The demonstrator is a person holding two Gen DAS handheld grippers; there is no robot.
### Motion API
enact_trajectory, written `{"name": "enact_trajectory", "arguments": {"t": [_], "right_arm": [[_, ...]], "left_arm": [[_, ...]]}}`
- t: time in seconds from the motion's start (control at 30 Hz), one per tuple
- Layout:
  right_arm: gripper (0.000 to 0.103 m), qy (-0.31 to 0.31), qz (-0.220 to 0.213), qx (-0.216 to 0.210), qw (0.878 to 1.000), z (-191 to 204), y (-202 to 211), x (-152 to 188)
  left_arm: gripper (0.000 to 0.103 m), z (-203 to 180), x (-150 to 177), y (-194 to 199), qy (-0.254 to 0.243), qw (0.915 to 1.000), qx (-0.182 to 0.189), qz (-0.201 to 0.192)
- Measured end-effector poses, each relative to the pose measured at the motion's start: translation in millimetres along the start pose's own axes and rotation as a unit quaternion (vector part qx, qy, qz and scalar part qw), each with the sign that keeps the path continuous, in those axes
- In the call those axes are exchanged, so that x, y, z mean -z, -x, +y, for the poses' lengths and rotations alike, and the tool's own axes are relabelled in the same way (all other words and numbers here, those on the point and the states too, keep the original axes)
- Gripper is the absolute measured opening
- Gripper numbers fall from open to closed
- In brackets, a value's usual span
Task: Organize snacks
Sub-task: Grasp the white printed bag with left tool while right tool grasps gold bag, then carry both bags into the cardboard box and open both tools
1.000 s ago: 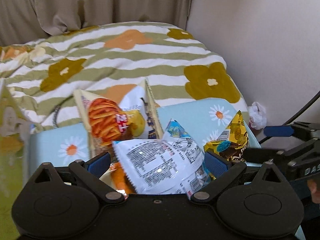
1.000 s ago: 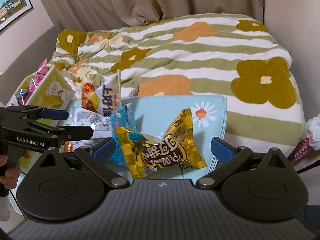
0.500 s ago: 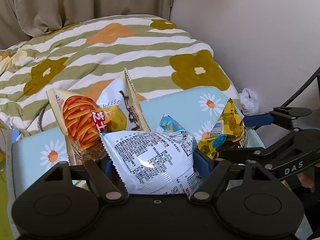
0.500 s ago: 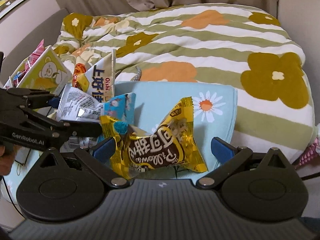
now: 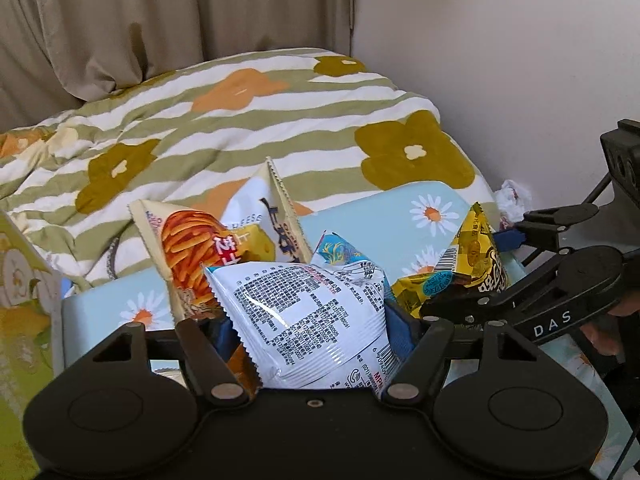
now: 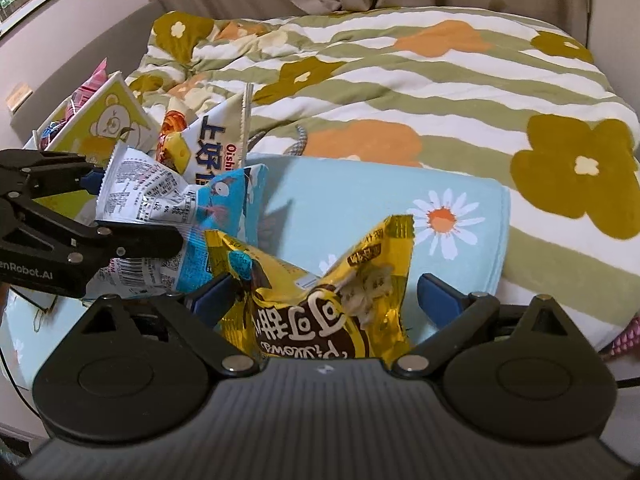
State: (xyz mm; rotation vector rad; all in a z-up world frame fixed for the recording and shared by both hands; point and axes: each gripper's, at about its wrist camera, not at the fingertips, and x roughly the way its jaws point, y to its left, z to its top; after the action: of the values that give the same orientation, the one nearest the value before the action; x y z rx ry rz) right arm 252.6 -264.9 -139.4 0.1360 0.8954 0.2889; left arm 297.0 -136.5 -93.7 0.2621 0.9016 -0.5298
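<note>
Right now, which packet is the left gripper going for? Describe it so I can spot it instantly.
On the light blue daisy cloth laid over the striped flowered quilt, look at the snack pile. The white packet sits between the closing left gripper pads, beside the golden bag. It alone shows dense black print, with a blue edge behind.

Both fisheye views look steeply down and forward along their own fingers, close over the light blue daisy cushion (image 5: 404, 216) on the bed (image 6: 440, 80). The left wrist view faces the wall corner at 1 o'clock; the right wrist view faces the curtain at 12. Both share the cushion, the striped quilt (image 5: 200, 120) and the snack packets, each catching the other hand-held gripper at its edge.
</note>
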Motion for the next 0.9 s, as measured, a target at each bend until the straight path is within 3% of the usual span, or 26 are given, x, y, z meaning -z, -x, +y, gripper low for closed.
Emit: {"name": "enact_trajectory", "arguments": {"t": [0.07,0.27,0.37,0.9], "right_arm": [[0.103,-0.003,0.005,-0.009,1.0,-0.7,-1.8,0.1],[0.077,-0.012,0.023,-0.025,0.999,1.5,-2.8,4.3],[0.071,-0.024,0.03,-0.034,0.999,2.1,-0.1,8.5],[0.071,-0.015,-0.023,-0.007,1.0,32.6,68.6,7.2]], "left_arm": [[0.074,0.9,1.4,2.3,0.003,1.0,-0.006,-0.003],[0.074,0.3,3.7,8.1,0.002,0.9998,-0.02,-0.007],[0.074,-1.0,4.2,14.0,0.004,0.9996,-0.023,-0.014],[0.074,-10.0,3.7,84.3,0.024,0.9955,-0.031,-0.086]]}}
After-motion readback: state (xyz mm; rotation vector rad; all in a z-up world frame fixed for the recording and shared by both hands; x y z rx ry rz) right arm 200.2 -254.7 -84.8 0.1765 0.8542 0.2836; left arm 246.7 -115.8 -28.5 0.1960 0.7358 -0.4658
